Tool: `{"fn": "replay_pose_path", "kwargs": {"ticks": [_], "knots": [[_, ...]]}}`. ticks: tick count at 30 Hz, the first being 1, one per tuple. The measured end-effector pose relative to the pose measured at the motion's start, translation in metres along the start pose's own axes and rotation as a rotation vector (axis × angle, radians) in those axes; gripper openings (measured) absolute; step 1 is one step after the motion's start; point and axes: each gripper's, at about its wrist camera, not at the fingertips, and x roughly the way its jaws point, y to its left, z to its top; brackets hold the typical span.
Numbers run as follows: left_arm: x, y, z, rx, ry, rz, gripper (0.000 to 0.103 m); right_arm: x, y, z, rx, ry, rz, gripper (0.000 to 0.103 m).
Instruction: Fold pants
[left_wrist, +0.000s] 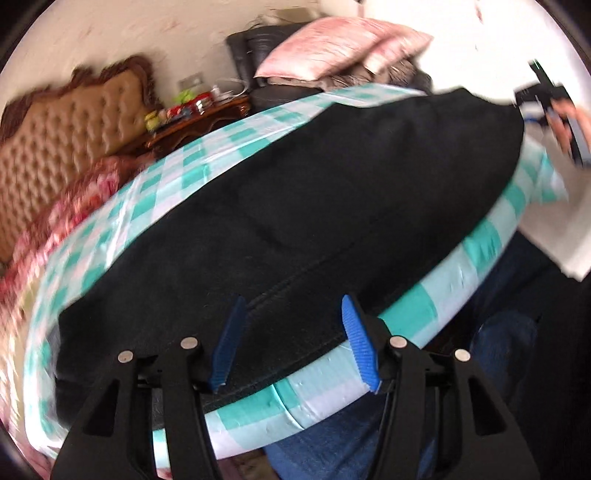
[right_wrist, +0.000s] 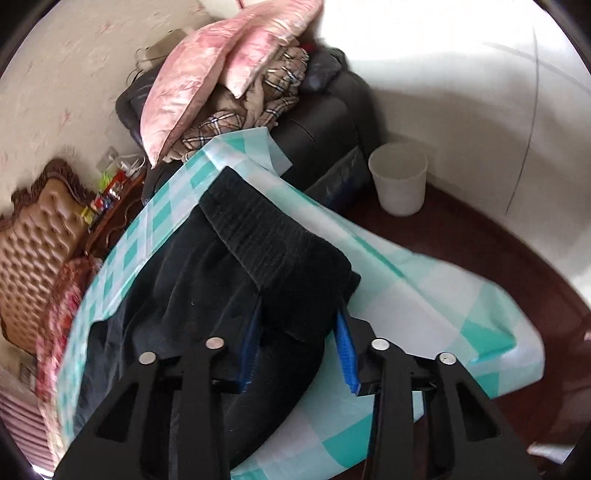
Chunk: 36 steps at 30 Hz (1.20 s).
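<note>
Black pants (left_wrist: 295, 206) lie flat along a table covered with a teal and white checked cloth (left_wrist: 177, 166). My left gripper (left_wrist: 295, 332) is open, its blue fingers just above the near edge of the pants, holding nothing. In the right wrist view the pants (right_wrist: 177, 295) lie lengthwise, with the ribbed waistband end (right_wrist: 280, 251) folded over near me. My right gripper (right_wrist: 299, 350) is open, its fingers either side of that folded end, the left finger partly hidden by fabric. The right gripper also shows blurred at the far right of the left wrist view (left_wrist: 546, 96).
A black sofa (right_wrist: 325, 140) piled with pink pillows (right_wrist: 221, 62) and plaid cloth stands past the table's far end. A white bucket (right_wrist: 399, 181) sits on the dark floor. A tufted headboard (left_wrist: 62, 125) and a cluttered wooden side table (left_wrist: 195, 114) are at the left.
</note>
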Motion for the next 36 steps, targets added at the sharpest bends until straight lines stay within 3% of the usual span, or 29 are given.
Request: {"fn": "replay_pose_path", "kwargs": {"ticks": [5,9,14,18,19,21,25,30,34,36], "knots": [[0.009,-0.021,-0.003,0.098,0.011,-0.032,0.056,0.001,0.014,0.007,-0.06,-0.02,-0.013,0.024],[0.013,-0.022,-0.005,0.094,0.021,-0.035,0.056,-0.007,0.036,0.025,-0.125,-0.052,0.074,0.022],[0.011,-0.017,-0.005,0.042,0.01,-0.048,0.056,0.018,0.0,0.017,-0.054,0.039,0.032,0.022],[0.009,-0.013,-0.003,0.021,0.004,-0.062,0.056,0.011,-0.012,0.009,-0.061,0.027,0.016,0.021],[0.007,-0.01,-0.001,0.003,-0.008,-0.069,0.056,0.01,-0.014,0.007,-0.059,0.025,0.015,0.024],[0.002,-0.003,0.0,-0.042,-0.025,-0.086,0.056,0.008,-0.015,0.006,-0.06,0.006,-0.045,0.053],[-0.009,0.01,0.0,-0.086,-0.035,-0.057,0.056,0.001,-0.009,0.006,-0.082,-0.035,-0.089,0.055],[-0.028,0.049,-0.001,-0.232,-0.044,-0.003,0.056,-0.034,0.012,0.009,-0.13,-0.262,-0.284,0.063],[-0.026,0.097,-0.011,-0.462,0.006,0.055,0.054,-0.037,0.059,0.0,-0.277,-0.276,-0.167,0.063],[-0.021,0.119,-0.023,-0.574,0.03,0.055,0.046,-0.029,0.086,-0.01,-0.342,-0.244,-0.107,0.063]]}}
